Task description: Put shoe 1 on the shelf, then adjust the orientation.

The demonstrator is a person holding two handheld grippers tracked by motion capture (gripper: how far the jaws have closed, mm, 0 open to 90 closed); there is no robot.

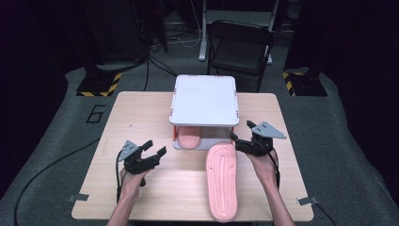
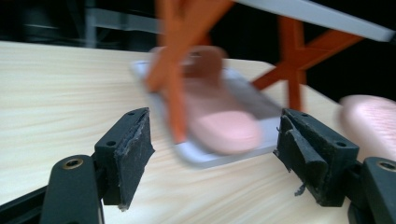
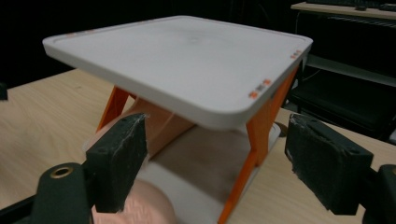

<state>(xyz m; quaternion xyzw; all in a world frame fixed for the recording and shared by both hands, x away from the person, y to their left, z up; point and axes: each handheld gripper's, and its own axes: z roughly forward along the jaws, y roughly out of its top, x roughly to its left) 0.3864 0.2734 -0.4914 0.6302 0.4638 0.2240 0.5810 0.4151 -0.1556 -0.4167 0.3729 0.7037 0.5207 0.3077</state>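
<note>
Two bare forearms reach in from the near edge of the wooden surface (image 1: 141, 108). The left hand (image 1: 131, 181) holds the left gripper (image 1: 155, 149) low over the near left part of the surface. It points to the far right, toward the little rack. Its jaws are wide apart and hold nothing. In the left gripper view, the rack and the slipper inside it look blurry between the two black jaws.

The right hand (image 1: 263, 165) holds the right gripper (image 1: 241, 133) just right of the rack, pointing to the left. Its jaws are apart too, with nothing between them. The lower jaw is right beside the far end of the loose slipper, but I cannot tell if it touches it.

The rack is a small shoe rack (image 1: 204, 100) with a white square top, orange legs (image 3: 261, 126) and a white bottom board. It stands in the middle of the surface, toward the far side. One pink slipper (image 1: 190, 140) lies on the bottom board, under the top, and its rounded end pokes out on the near side.

The other pink slipper (image 1: 222, 181) lies upside down on the surface, so its ribbed sole shows. It is long and runs from beside the rack's near right corner down to the near edge.

On the floor behind the surface stands a black folding chair (image 1: 239, 47).
</note>
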